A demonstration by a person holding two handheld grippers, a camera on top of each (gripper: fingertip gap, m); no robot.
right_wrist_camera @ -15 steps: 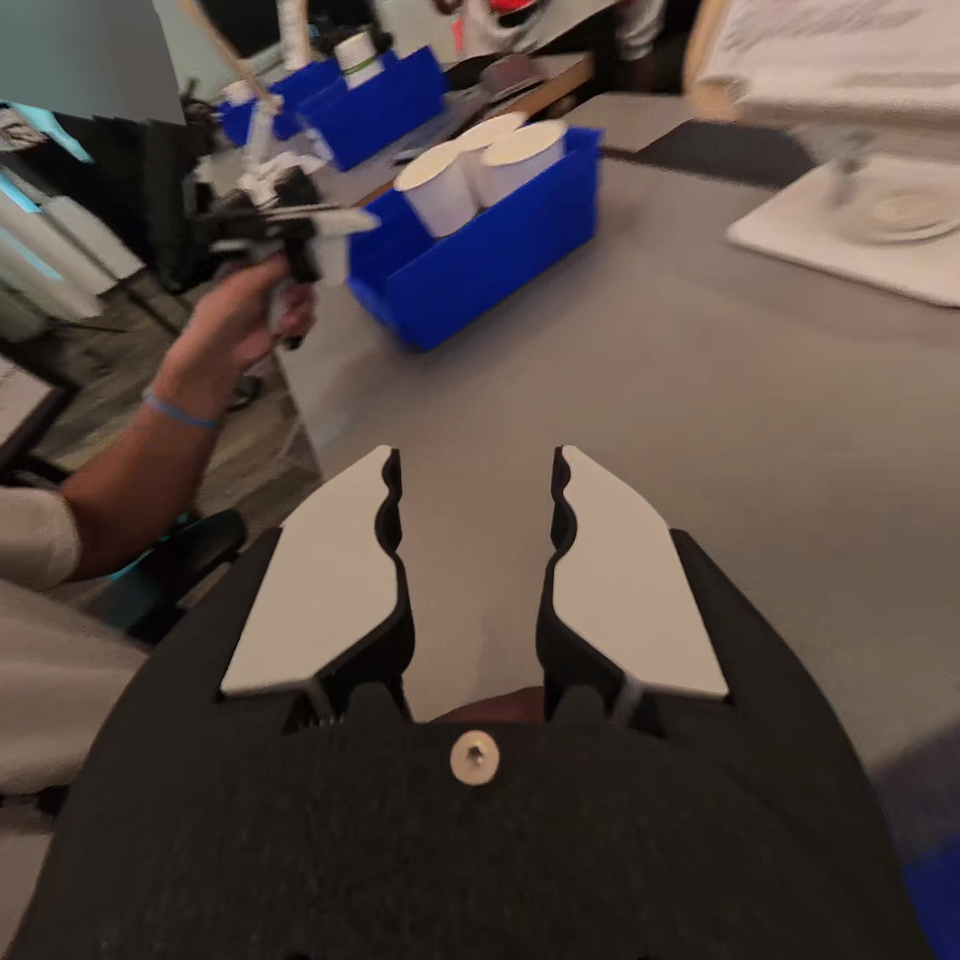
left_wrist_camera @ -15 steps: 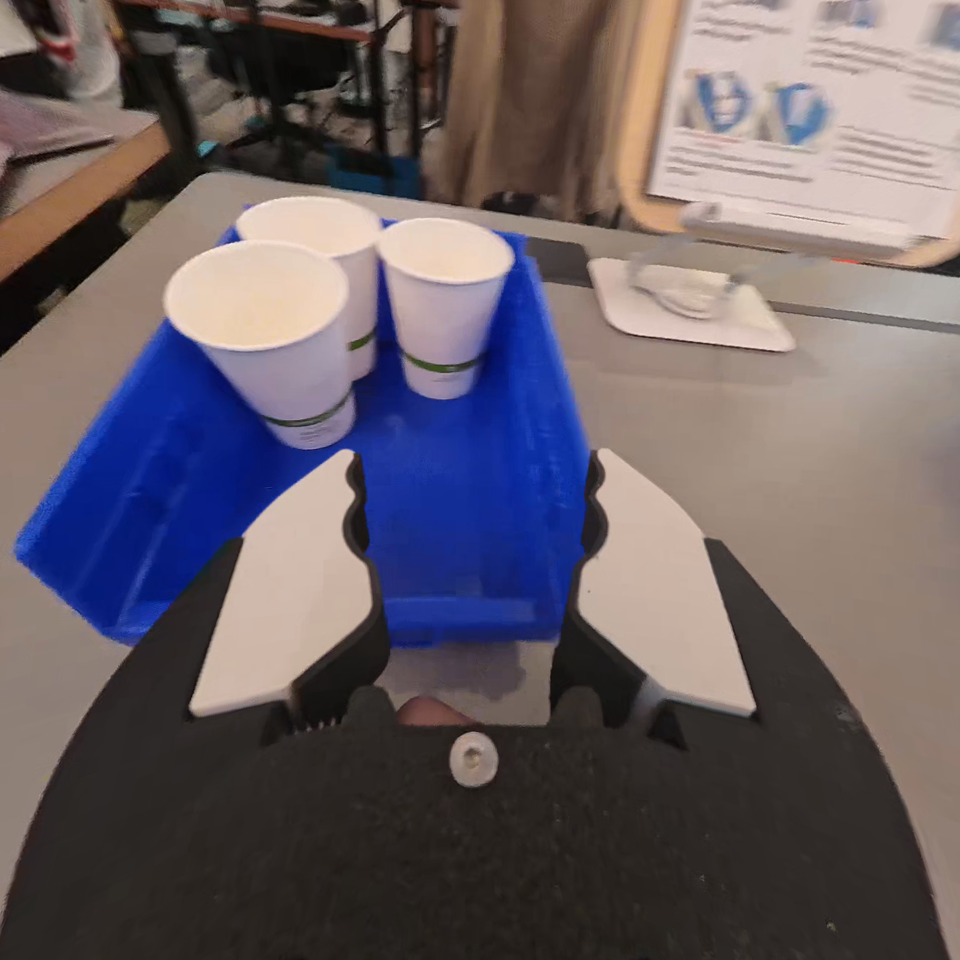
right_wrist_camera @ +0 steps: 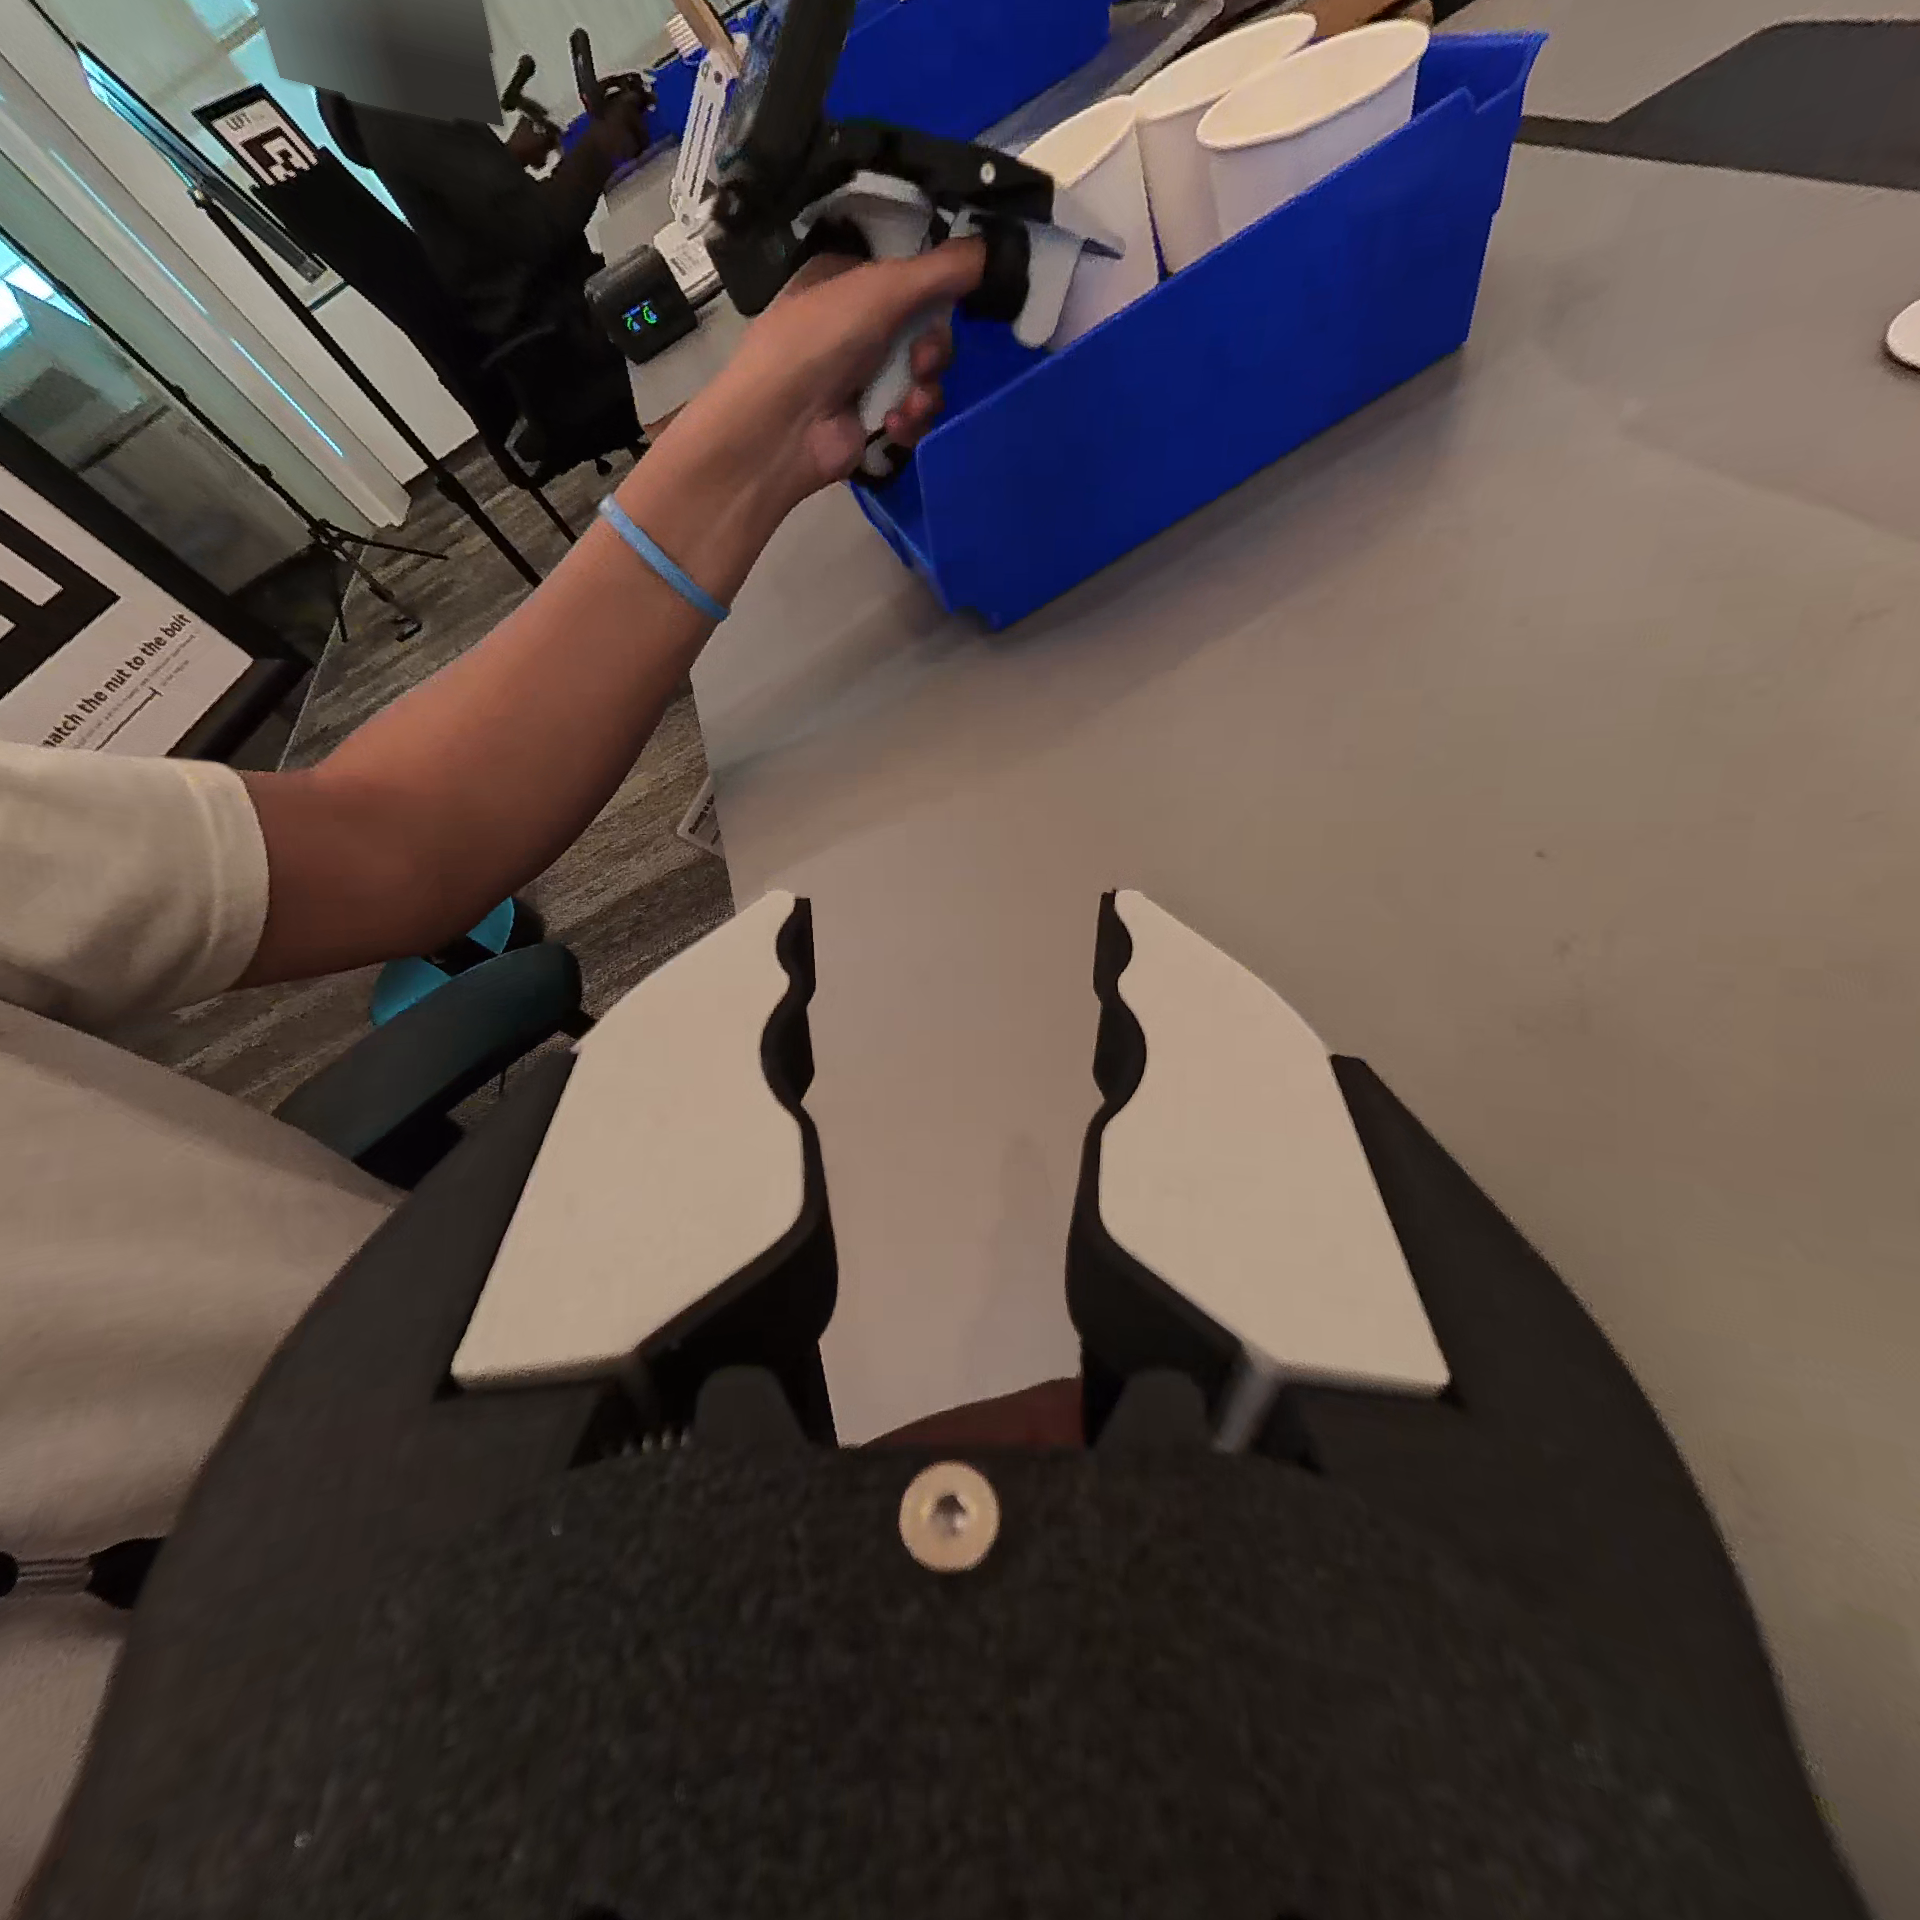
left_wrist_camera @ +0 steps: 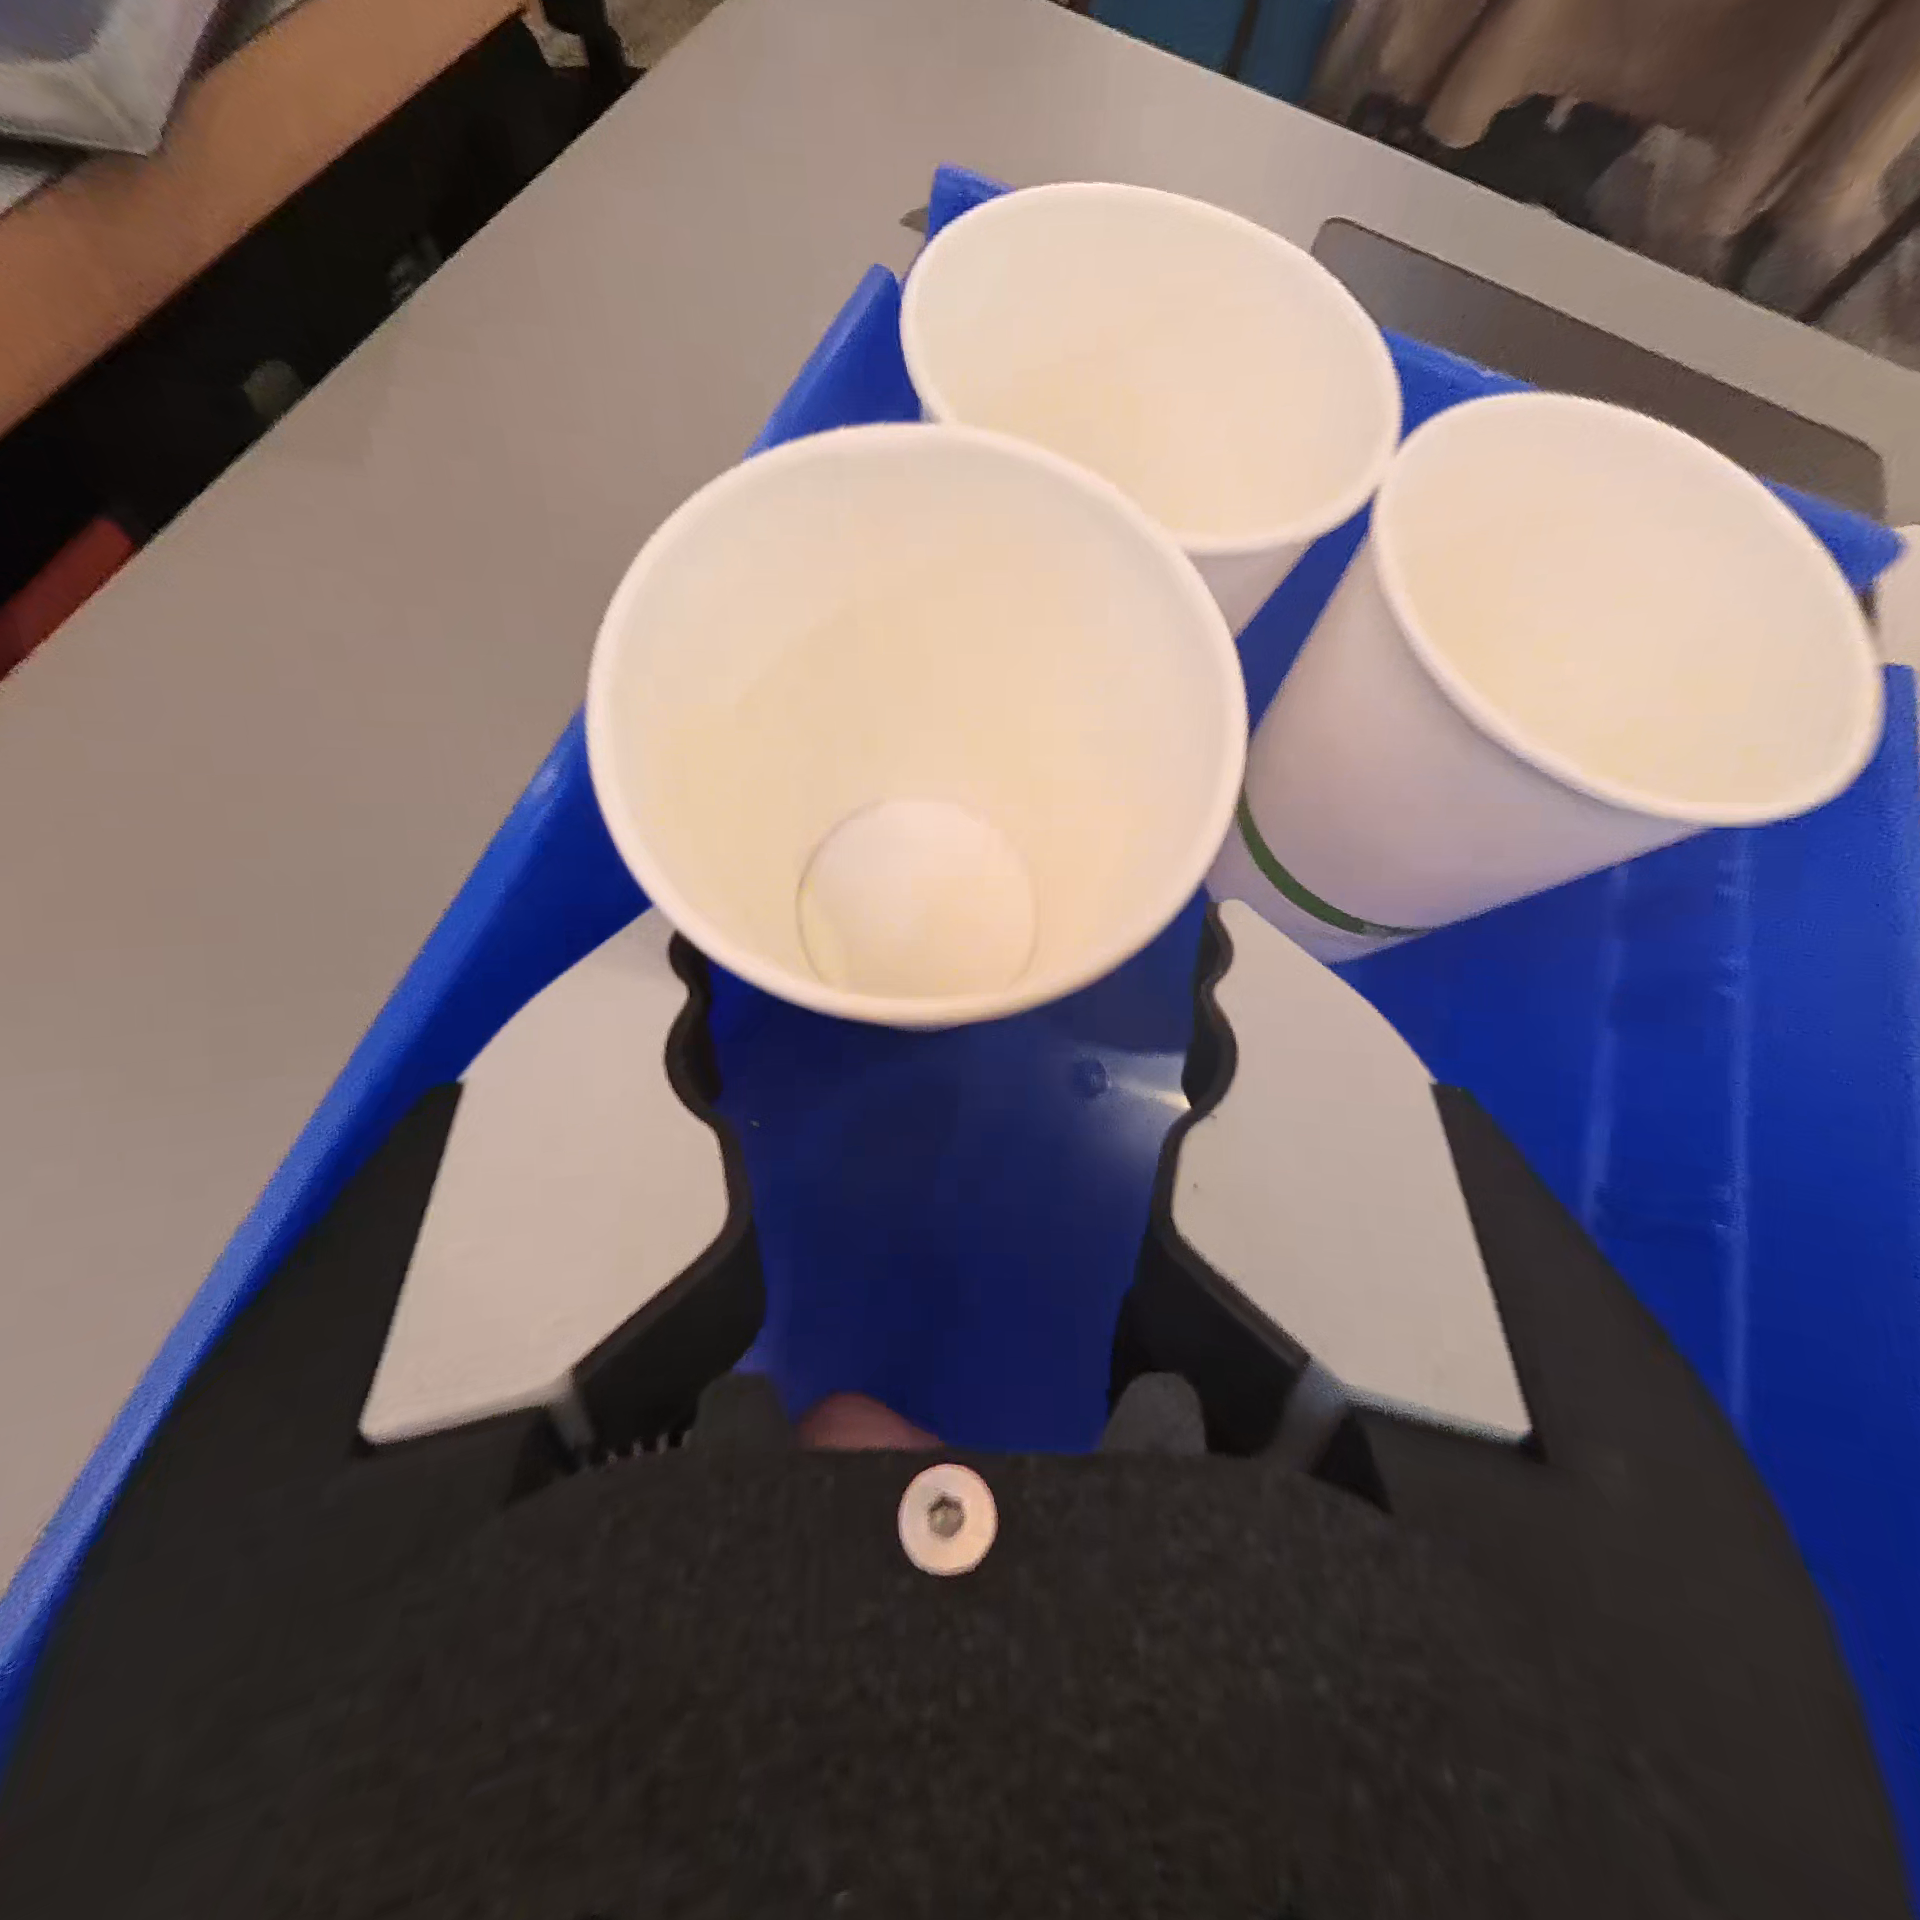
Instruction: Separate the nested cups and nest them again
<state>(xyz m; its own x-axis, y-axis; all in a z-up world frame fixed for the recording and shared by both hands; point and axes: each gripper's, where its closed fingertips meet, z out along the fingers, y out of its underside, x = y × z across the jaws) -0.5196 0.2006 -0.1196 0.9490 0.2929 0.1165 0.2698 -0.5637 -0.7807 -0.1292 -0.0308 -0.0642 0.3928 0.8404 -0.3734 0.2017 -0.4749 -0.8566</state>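
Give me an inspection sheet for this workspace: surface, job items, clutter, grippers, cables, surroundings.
Surface: grey table, bare around the bin.
Job's things: three white paper cups standing upright and separate in a blue bin: near cup, far cup, right-hand cup, which shows a green band near its base.
Clutter: a white object at the table's right edge, mostly cut off.
Grippers: left gripper open, fingers either side of the near cup's base, not closed on it; right gripper open and empty above bare table.
Cables: nothing seen.
Surroundings: tripod stand, poster board, more blue bins on a far table, blue-green chair.
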